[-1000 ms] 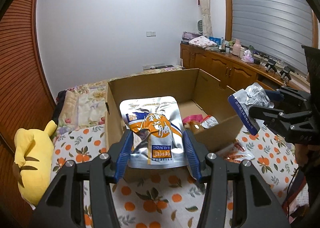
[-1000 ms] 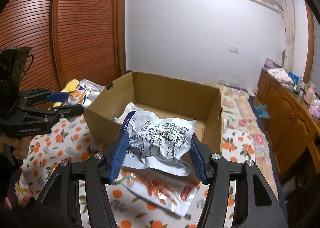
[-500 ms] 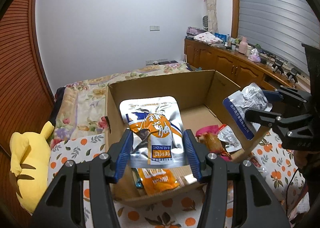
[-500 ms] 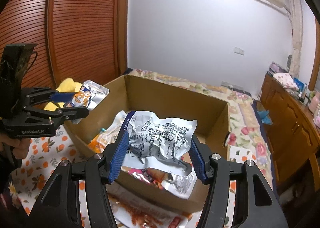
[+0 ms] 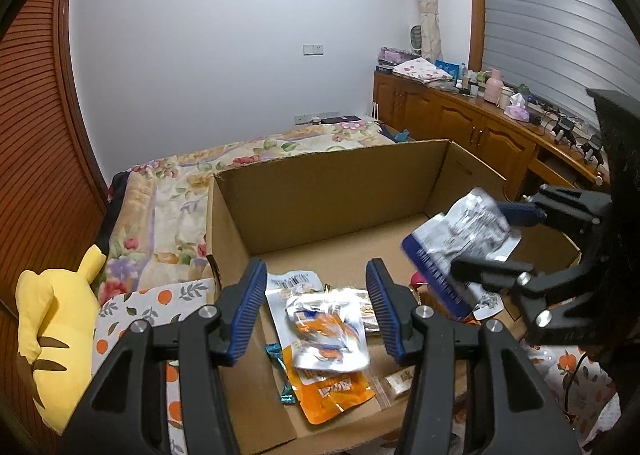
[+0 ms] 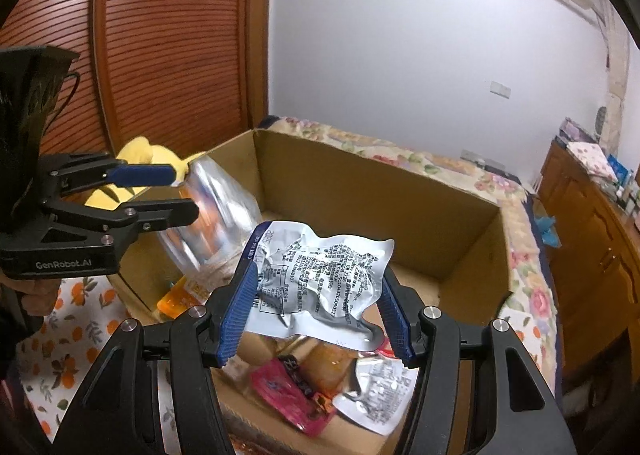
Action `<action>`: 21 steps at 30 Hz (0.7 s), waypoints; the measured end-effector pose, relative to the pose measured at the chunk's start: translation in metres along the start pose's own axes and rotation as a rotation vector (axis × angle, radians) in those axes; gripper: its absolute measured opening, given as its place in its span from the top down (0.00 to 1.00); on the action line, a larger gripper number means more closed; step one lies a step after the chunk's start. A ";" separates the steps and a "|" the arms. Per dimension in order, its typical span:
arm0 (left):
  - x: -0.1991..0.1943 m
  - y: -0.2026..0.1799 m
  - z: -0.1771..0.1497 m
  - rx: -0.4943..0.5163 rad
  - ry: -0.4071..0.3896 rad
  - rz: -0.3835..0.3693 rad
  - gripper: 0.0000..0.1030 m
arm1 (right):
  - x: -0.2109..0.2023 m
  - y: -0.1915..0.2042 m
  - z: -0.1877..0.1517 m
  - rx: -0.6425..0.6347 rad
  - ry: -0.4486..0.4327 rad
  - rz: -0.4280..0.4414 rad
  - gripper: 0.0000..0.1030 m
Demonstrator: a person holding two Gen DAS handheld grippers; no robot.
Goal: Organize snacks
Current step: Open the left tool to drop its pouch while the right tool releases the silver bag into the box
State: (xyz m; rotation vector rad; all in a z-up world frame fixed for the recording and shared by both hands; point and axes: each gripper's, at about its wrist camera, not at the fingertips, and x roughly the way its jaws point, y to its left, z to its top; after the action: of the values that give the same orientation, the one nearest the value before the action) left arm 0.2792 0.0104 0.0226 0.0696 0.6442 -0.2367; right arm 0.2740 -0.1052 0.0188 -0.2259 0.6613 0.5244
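An open cardboard box (image 5: 332, 191) stands on the bed and holds several snack packs. My left gripper (image 5: 316, 311) is open above the box. A silver and orange snack pouch (image 5: 328, 331), blurred, is loose below its fingers over an orange pack (image 5: 336, 391). In the right wrist view this pouch (image 6: 216, 215) is a blur just off the left gripper (image 6: 176, 193). My right gripper (image 6: 316, 311) is shut on a crumpled silver pouch with black print (image 6: 320, 279), held over the box (image 6: 400, 191). That pouch also shows in the left wrist view (image 5: 460, 239).
A yellow plush toy (image 5: 56, 331) lies left of the box. An orange-print sheet (image 6: 80, 319) and floral bedding (image 5: 168, 191) surround the box. Wooden cabinets (image 5: 472, 135) with clutter stand at the right. A slatted wooden door (image 6: 160, 47) is on the left.
My left gripper has opened and let go of the silver and orange pouch, which drops into the box. Both grippers have moved further over the box. The right gripper keeps its pouch.
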 end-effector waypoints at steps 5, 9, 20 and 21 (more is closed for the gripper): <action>-0.001 0.004 0.001 -0.003 -0.007 0.006 0.51 | 0.017 0.010 0.002 -0.016 0.034 0.021 0.42; -0.003 0.009 0.000 -0.012 -0.012 0.008 0.51 | 0.024 0.016 0.002 -0.028 0.056 0.042 0.41; -0.008 0.013 -0.006 -0.018 -0.018 0.017 0.50 | 0.033 0.021 0.004 -0.024 0.078 0.058 0.38; -0.009 0.013 -0.006 -0.018 -0.018 0.017 0.50 | 0.033 0.021 0.004 -0.021 0.075 0.054 0.36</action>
State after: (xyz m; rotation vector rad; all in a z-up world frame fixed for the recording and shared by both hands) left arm 0.2719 0.0257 0.0228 0.0554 0.6277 -0.2150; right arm 0.2872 -0.0734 0.0005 -0.2489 0.7369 0.5775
